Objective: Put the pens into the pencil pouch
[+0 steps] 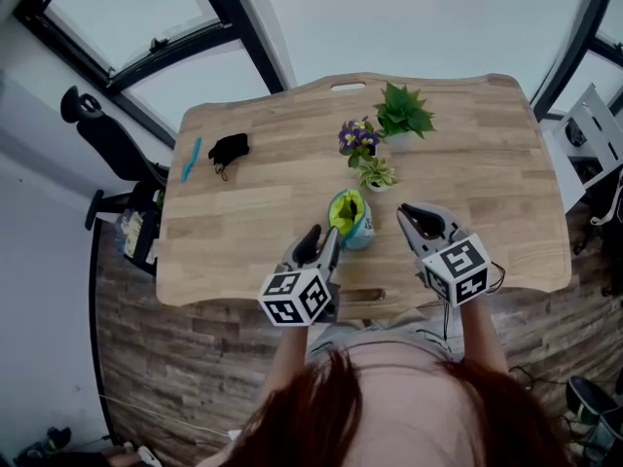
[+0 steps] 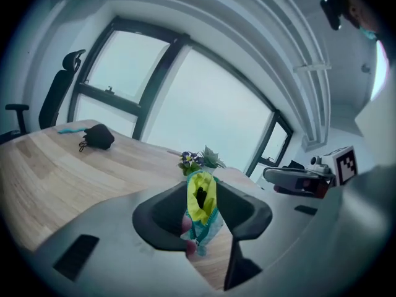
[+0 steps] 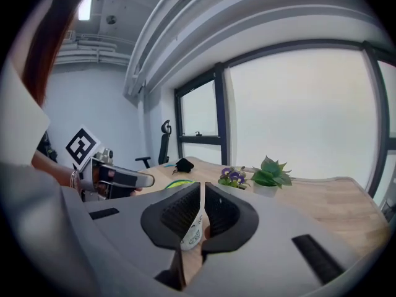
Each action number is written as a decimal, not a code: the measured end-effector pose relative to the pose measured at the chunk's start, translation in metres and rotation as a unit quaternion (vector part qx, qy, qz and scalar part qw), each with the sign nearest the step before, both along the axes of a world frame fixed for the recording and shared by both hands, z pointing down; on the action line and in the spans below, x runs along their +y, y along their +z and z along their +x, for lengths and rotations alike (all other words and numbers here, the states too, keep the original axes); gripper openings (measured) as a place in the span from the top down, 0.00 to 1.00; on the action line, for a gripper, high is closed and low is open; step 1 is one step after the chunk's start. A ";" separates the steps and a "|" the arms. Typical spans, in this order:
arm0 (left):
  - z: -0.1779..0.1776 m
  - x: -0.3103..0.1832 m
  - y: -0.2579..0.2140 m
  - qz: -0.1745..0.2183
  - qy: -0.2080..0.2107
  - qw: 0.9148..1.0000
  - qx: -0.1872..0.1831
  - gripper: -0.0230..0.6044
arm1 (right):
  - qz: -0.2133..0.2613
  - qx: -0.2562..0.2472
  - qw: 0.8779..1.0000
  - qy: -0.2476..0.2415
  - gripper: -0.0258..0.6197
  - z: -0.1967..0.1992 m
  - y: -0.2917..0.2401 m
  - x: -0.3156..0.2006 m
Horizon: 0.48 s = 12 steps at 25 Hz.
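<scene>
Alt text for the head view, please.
An open pouch stands upright on a wooden table between the left gripper and the right gripper. Potted plants stand behind it; a teal pen lies near the far left edge.

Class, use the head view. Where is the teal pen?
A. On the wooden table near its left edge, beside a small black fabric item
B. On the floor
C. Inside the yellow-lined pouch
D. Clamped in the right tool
A: the slim teal pen lies on the light wooden table near its left edge, just beside the small black fabric item.
</scene>
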<state>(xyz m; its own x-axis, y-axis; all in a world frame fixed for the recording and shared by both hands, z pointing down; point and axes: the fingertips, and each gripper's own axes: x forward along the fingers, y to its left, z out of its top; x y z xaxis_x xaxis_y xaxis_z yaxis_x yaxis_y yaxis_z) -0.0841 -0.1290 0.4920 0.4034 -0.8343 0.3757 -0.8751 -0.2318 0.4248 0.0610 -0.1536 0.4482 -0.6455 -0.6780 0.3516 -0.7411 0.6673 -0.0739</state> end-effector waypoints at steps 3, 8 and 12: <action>-0.005 0.005 -0.015 0.019 0.027 0.999 -0.013 0.78 | 0.002 -0.016 0.999 0.037 0.94 -0.003 -0.007 0.006; -0.023 0.019 -0.025 0.030 0.051 0.998 -0.016 0.88 | 0.005 -0.027 0.994 0.101 0.96 -0.011 -0.015 0.025; -0.041 0.034 -0.033 0.039 0.064 0.997 -0.004 0.90 | 0.020 -0.033 0.990 0.135 0.96 -0.027 -0.024 0.047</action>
